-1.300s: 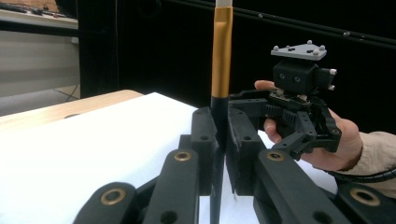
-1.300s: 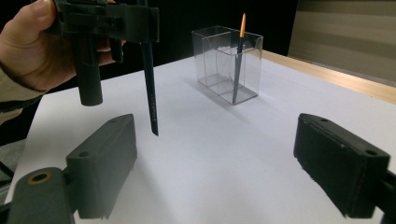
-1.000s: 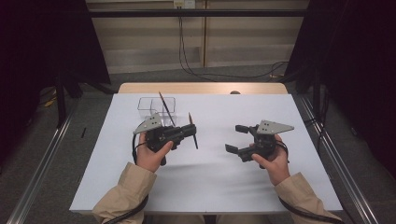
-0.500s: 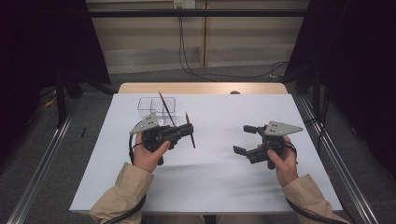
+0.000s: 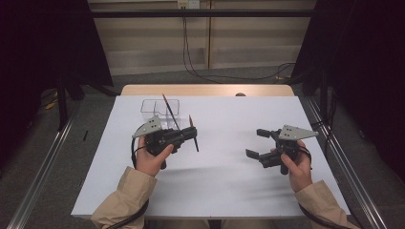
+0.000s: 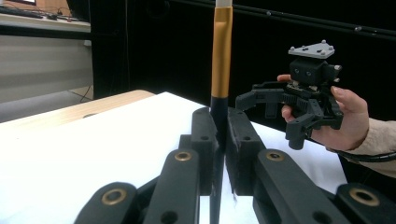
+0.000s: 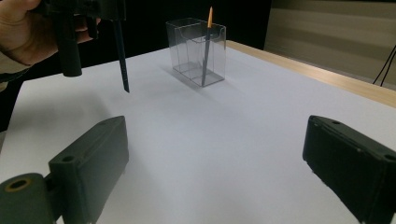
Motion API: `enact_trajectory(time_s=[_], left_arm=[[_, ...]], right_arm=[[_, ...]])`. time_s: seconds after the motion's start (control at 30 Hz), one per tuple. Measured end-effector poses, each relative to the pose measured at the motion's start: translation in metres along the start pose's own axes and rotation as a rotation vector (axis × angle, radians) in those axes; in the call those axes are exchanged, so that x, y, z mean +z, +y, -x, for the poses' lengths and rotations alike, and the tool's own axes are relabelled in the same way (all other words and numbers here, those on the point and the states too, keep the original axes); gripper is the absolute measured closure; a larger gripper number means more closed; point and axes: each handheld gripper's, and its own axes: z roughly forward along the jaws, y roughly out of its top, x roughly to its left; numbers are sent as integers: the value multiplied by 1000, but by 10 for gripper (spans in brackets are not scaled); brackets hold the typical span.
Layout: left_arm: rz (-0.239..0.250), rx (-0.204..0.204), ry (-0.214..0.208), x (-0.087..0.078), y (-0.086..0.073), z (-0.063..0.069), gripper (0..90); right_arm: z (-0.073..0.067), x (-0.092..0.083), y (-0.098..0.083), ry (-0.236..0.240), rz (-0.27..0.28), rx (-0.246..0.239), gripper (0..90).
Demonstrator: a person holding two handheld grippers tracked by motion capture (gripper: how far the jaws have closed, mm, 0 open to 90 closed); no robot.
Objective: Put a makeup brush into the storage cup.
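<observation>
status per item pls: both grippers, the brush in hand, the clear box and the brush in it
left gripper: shut on a brush, held above the table.
held brush: clamped between the jaws, roughly upright, off the table.
right gripper: open, nothing between the jaws.
clear box: upright on the table, open top, two compartments.
second brush: standing in the clear box, leaning, tip above the rim.
table: white top.

A white-topped wooden table (image 5: 229, 191) stood on grey carpeted floor (image 5: 52, 157); black curtains (image 5: 43, 43) flanked a beige panelled wall (image 5: 248, 43).
</observation>
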Motion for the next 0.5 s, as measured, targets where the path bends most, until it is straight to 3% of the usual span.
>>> enact_trajectory(time_s=[0.5], left_arm=[[1, 1, -2, -1, 0, -1, 830]], right_arm=[[4, -15, -6, -24, -2, 4, 65]])
